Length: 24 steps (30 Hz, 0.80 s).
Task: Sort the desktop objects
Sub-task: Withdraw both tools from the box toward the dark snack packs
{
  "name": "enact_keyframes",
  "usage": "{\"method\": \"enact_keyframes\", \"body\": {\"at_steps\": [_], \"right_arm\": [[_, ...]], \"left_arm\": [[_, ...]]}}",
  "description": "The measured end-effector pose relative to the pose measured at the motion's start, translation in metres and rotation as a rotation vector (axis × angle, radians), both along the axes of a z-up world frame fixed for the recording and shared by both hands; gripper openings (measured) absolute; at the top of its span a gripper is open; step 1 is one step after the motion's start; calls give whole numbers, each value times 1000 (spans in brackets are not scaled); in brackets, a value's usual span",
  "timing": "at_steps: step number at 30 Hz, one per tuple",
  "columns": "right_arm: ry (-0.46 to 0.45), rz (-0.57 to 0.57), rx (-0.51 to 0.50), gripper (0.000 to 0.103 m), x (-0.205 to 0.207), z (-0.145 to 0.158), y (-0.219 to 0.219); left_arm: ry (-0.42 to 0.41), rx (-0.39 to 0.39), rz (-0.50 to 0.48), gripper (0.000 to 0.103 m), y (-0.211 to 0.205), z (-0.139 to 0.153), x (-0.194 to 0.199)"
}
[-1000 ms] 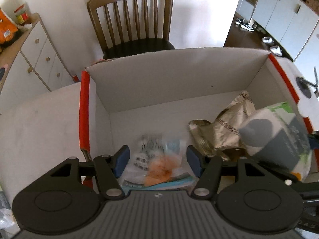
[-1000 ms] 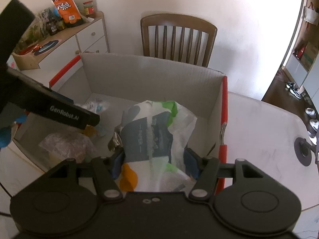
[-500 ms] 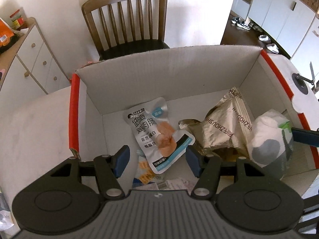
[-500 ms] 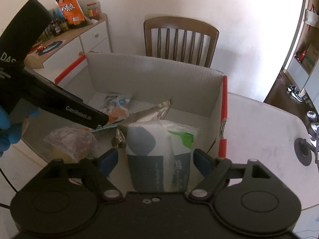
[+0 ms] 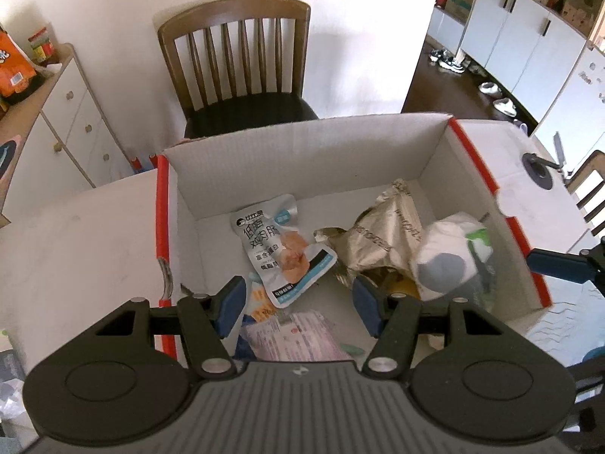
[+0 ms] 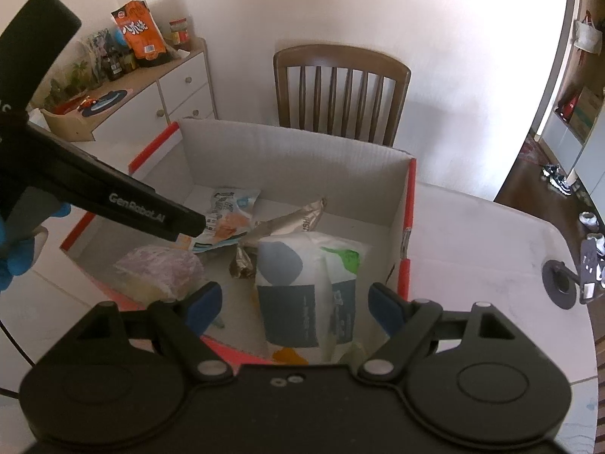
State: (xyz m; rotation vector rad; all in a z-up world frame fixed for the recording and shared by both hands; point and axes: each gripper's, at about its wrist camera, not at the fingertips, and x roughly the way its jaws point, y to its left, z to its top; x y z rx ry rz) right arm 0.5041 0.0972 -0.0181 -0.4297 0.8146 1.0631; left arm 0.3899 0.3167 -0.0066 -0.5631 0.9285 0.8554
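Note:
A white cardboard box (image 5: 378,143) with red edges holds several packets. A chicken-breast pouch (image 5: 280,246) lies flat on its floor beside a crumpled gold foil bag (image 5: 389,234). A white bag with grey and green patches (image 6: 310,283) rests against the box's right side. My left gripper (image 5: 298,302) hangs open above the near edge, with nothing between its blue pads. My right gripper (image 6: 295,302) stands wide open above the white bag, its pads clear of it. A pinkish clear packet (image 5: 298,336) lies just under the left fingers.
A wooden chair (image 5: 242,64) stands behind the box. A white sideboard (image 6: 170,102) on the left carries an orange snack bag (image 6: 140,34). The white table (image 5: 75,234) has a round black fitting (image 5: 539,168) at the right. A blue-gloved hand (image 6: 15,261) holds the left gripper.
The right jaws have opened and let go of the white bag, which now sits lower in the box. The left gripper has risen away from the pouch, which lies still on the box floor.

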Motion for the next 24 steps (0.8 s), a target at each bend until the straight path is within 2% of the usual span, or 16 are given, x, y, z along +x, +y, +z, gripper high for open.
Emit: {"method": "enact_keyframes", "body": {"at_steps": [11, 24], "right_arm": [[-24, 0, 21, 85, -20, 29, -22], [-60, 21, 33, 87, -49, 49, -46]], "left_arm": [[-45, 38, -18, 61, -42, 38, -18], [-80, 78, -7, 61, -84, 64, -51]]}}
